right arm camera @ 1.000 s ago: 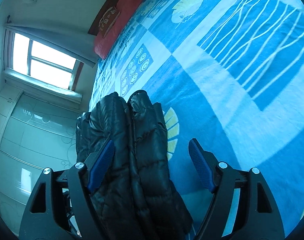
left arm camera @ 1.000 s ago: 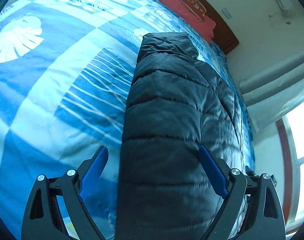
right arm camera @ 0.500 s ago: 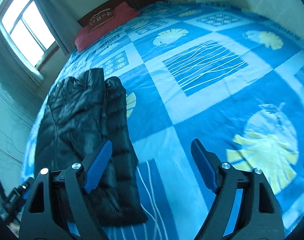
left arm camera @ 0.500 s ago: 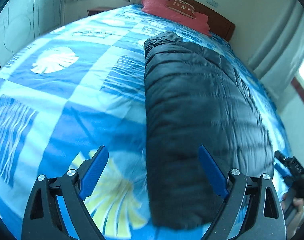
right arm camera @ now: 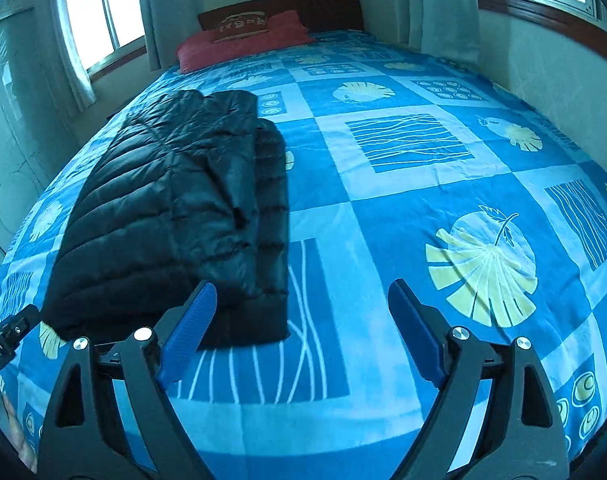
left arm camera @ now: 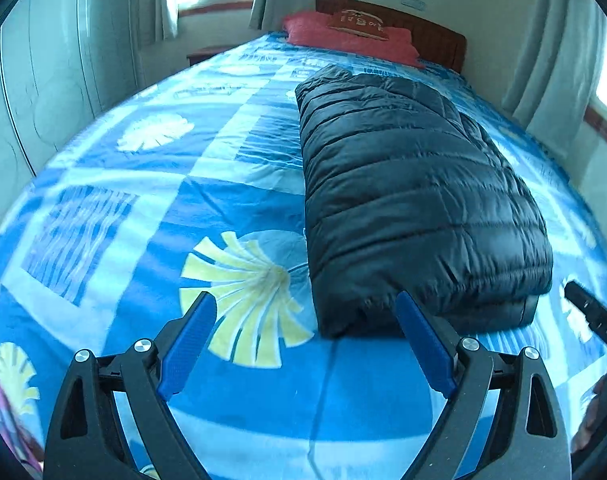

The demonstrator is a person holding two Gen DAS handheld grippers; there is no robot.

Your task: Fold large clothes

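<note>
The black puffer jacket (left arm camera: 415,200) lies folded lengthwise into a long narrow bundle on the bed (left arm camera: 103,208), running from near the foot toward the red pillow (left arm camera: 351,38). The left hand-held gripper (left arm camera: 303,344) hangs above the blue bedspread with its jaws apart and nothing between them; the right hand-held gripper (right arm camera: 303,332) is opening its jaws, also empty. The main risk is the jacket itself: its slick, puffy filling could spring the layers apart, and the sleeve edge showing along the right side could slide out. A shallow grip on the hem would probably lift only the top layer.
</note>
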